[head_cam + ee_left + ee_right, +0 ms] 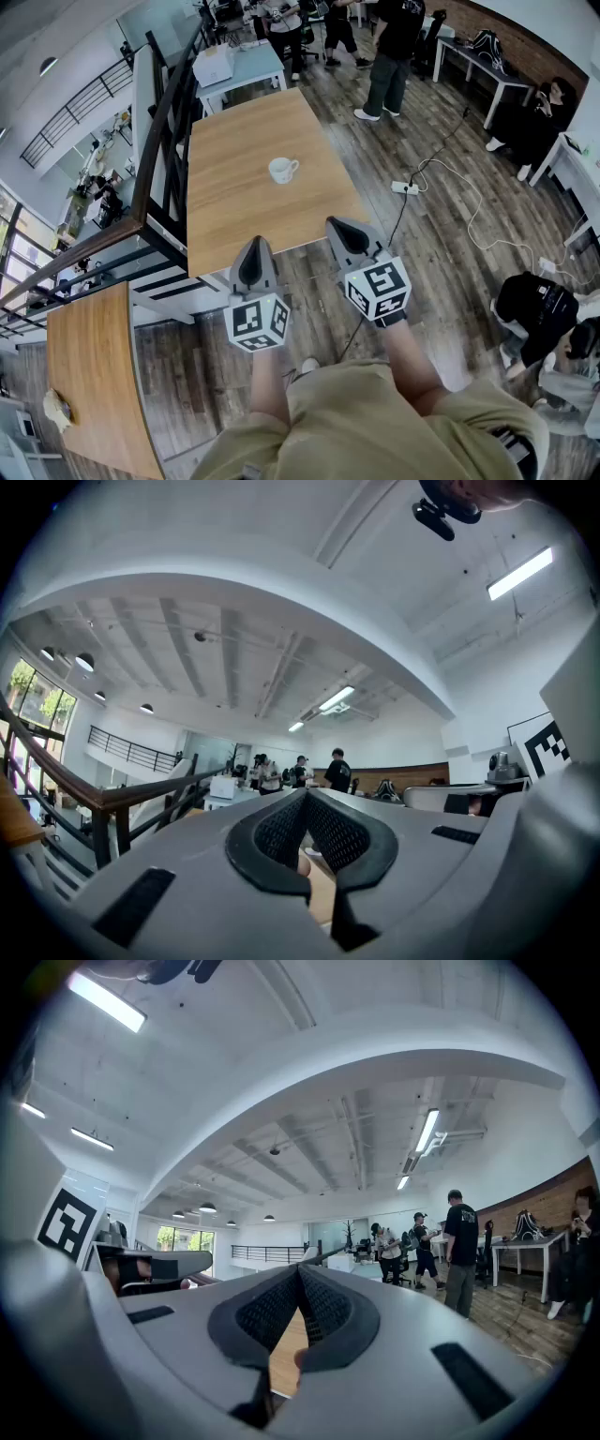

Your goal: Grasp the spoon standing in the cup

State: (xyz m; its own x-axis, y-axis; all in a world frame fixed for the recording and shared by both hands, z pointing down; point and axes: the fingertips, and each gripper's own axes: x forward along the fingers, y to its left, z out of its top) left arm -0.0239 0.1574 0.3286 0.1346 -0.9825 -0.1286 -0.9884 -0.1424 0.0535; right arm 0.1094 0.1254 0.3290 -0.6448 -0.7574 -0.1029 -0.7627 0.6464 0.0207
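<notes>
White round cup on wooden table

we look down on a dark plank floor with a long pale wooden table ahead. a dark stair railing runs along the table's left edge. beyond its far edge stands a white desk, with people near a brick wall. strip lights line the white ceiling.

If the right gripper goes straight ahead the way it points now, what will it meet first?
Probably the white cup on the wooden table, or it passes just to the cup's right. The right gripper seems held above the tabletop, but its height is unclear.
</notes>
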